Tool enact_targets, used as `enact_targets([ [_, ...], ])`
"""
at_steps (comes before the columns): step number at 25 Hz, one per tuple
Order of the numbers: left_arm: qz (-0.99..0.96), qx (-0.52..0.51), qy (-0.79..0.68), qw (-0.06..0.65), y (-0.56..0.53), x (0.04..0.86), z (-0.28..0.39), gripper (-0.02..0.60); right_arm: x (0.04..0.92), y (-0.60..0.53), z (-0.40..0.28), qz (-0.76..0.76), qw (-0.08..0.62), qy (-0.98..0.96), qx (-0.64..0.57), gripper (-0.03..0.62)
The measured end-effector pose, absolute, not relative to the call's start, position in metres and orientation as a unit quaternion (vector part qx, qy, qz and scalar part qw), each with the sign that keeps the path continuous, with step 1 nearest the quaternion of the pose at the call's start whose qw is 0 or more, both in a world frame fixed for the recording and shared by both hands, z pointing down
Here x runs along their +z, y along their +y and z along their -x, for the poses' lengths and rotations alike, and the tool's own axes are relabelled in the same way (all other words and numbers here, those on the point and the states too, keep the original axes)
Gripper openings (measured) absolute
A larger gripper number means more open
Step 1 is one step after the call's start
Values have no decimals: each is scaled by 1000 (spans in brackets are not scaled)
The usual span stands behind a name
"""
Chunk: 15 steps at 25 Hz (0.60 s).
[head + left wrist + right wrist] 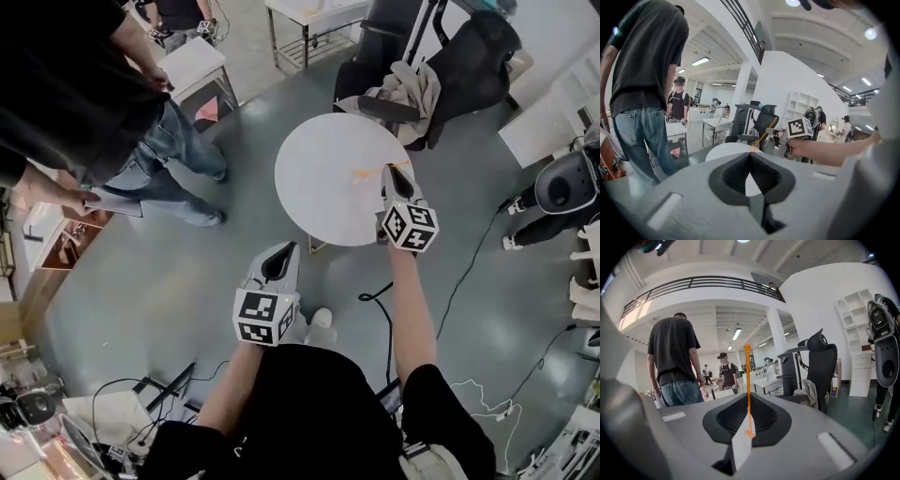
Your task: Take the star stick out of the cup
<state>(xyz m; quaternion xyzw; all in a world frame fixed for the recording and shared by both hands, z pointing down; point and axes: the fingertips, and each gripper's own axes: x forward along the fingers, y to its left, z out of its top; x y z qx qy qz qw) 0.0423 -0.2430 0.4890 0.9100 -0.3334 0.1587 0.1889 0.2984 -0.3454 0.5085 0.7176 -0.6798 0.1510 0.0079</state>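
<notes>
A thin orange stick (748, 385) stands upright between the jaws of my right gripper (749, 423), which is shut on its lower end; a small knob tops the stick. In the head view the right gripper (390, 171) hovers over the right edge of the round white table (319, 178), and the orange stick (360, 175) shows as a faint streak beside the tips. My left gripper (281, 255) hangs below the table's near edge, over the floor. Its jaws (751, 155) are shut with nothing in them. No cup shows in any view.
A person in a dark shirt and jeans (141, 141) stands left of the table. A black office chair draped with cloth (441, 75) is just behind it. Cables (375, 295) trail on the floor, and a black-and-white machine (562, 187) stands at the right.
</notes>
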Motion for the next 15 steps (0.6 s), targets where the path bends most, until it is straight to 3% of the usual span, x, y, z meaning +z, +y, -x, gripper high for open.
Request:
enact_targets([
  [15, -920, 126, -325, 182, -222, 472, -56, 3, 414, -282, -246, -664, 0, -744, 75, 18],
])
